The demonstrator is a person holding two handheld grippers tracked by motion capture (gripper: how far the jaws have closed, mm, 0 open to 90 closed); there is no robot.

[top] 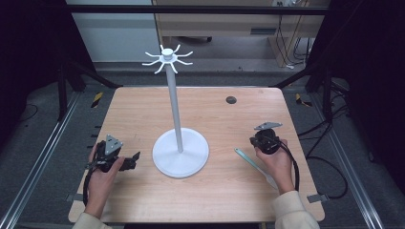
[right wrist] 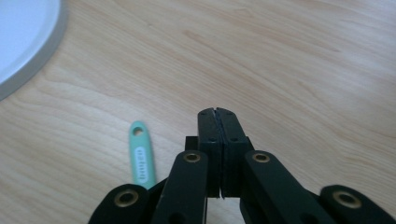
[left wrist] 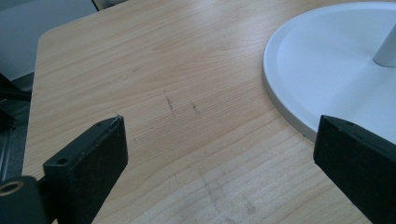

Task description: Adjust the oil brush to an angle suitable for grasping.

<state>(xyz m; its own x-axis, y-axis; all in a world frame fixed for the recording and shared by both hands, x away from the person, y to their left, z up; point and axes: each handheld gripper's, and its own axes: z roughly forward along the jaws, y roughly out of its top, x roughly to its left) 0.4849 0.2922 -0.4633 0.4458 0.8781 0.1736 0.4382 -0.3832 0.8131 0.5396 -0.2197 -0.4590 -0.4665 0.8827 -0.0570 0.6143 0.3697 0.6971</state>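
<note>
A white stand (top: pixel 180 151) with a round base, a tall pole and a ring of hooks at the top (top: pixel 167 57) rises from the middle of the wooden table. My left gripper (top: pixel 131 161) lies low at the table's left, its jaws wide open and pointing at the base (left wrist: pixel 327 70), nothing between them. My right gripper (top: pixel 255 139) is held over the right side, jaws pressed together and empty (right wrist: pixel 216 113). A mint-green handle with a hanging hole (right wrist: pixel 141 158) lies on the wood just left of those jaws; it is a slim tool (top: pixel 249 160) beside the right hand.
A small dark round hole (top: pixel 231 99) sits in the tabletop at the back right. Metal frame rails (top: pixel 38 162) run along both sides of the table, and cables (top: pixel 329 167) lie on the floor to the right.
</note>
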